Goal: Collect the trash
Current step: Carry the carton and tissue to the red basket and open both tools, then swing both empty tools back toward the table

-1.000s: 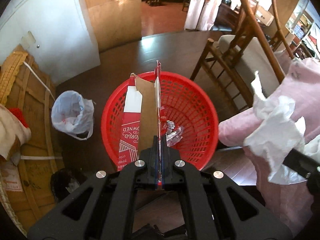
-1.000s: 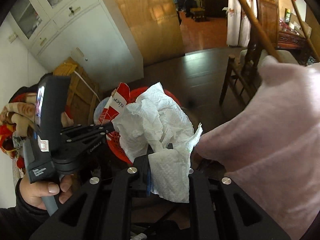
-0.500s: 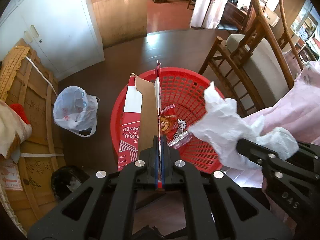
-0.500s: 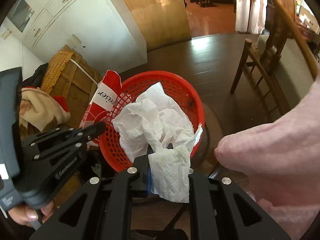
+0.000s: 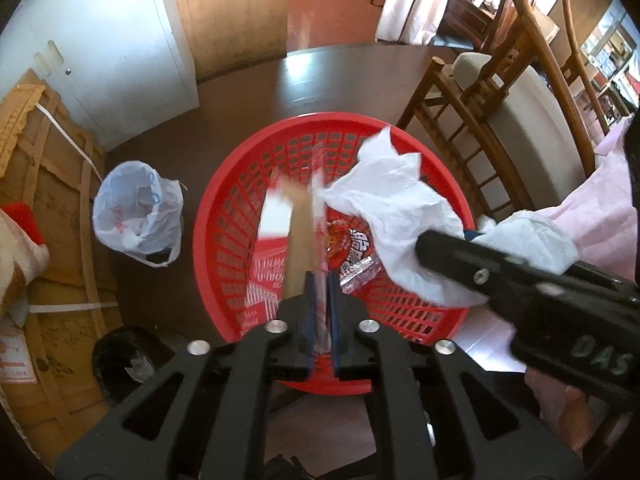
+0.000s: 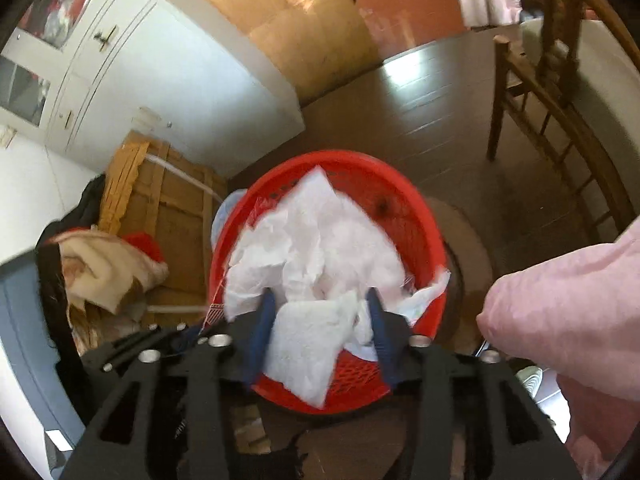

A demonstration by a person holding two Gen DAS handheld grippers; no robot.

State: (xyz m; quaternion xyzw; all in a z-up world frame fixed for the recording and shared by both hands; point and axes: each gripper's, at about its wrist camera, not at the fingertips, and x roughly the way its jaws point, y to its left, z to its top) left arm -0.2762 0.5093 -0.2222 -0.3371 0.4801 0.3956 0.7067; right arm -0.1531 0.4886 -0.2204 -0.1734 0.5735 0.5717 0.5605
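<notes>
Both over red basket (image 5: 240, 216): my left gripper (image 5: 320, 296) is parting slightly around carton (image 5: 298, 240); right gripper (image 6: 320, 320) spread wide, tissue (image 6: 316, 248) sitting loose between.

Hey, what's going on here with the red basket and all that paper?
A person is dropping trash into the round red plastic mesh basket on the floor. The left gripper has its jaws slightly parted around a flattened red-and-white cardboard carton, blurred and apparently slipping into the basket. The right gripper is open over the basket, with the crumpled white paper towel loose between its fingers. A snack wrapper already lies inside.
</notes>
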